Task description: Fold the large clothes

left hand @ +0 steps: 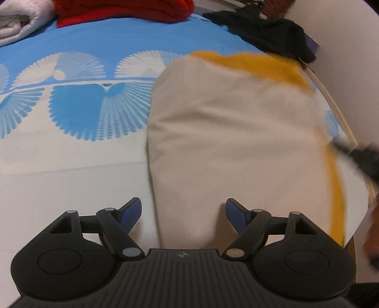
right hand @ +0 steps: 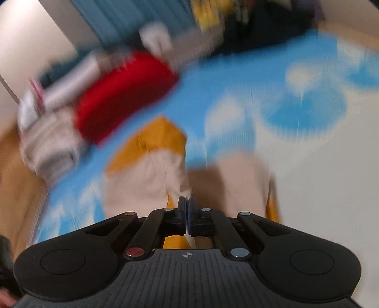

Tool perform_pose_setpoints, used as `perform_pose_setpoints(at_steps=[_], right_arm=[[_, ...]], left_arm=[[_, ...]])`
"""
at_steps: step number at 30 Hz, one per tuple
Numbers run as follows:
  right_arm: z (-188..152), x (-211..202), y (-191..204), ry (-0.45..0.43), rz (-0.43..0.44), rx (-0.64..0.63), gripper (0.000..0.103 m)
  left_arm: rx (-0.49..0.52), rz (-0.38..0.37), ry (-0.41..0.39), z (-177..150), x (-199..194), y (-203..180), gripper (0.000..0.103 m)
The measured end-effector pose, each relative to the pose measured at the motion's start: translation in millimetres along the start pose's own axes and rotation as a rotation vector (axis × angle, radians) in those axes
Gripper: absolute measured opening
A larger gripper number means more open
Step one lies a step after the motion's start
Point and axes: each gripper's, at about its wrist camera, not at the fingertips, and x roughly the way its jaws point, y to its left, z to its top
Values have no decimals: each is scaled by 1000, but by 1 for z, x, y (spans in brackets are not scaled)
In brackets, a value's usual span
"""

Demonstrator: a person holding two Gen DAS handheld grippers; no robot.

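A cream garment (left hand: pixel 225 130) with mustard-yellow trim (left hand: pixel 260 64) lies folded on the blue-and-white patterned bed sheet (left hand: pixel 71 106). My left gripper (left hand: pixel 183 206) hovers open over the garment's near left edge, its blue pads clear of the cloth. In the blurred right wrist view, my right gripper (right hand: pixel 187 203) is shut on an edge of the cream garment (right hand: pixel 142 180), and the cloth rises to its fingertips. A dark blurred shape at the garment's right edge in the left wrist view is probably the right gripper (left hand: pixel 364 158).
A red folded garment (left hand: pixel 123 11) and a white towel (left hand: pixel 16 21) sit at the far side of the bed. A heap of black clothes (left hand: pixel 267 30) lies at the far right corner. Wooden floor (right hand: pixel 14 165) shows past the bed's edge.
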Motion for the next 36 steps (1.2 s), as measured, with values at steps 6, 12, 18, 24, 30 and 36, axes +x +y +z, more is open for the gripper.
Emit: perform_pose_setpoints(at_steps=[6,12,18,24,30,36], right_arm=[[14,-8,-67,45,-214,114,0],[-4,14,-32,146,26,49,68],[-48,80,-6,402,-70,12,55],[-28,45,10,251,30,3,2],[-7,-6,-36,105,-184,-61,2],[-26,35,-72,281,-237,-5,2]], left_arm=[[140,-3,52,-9,24,-33,86],[139,5,47,-13,28,-32,88],[134,16,36,-14,22,-29,88],[53,9,-20,-3,9,-13,88],[63,-28,-21,3,13,-28,89],[110,-47,22,-5,26,-50,90]])
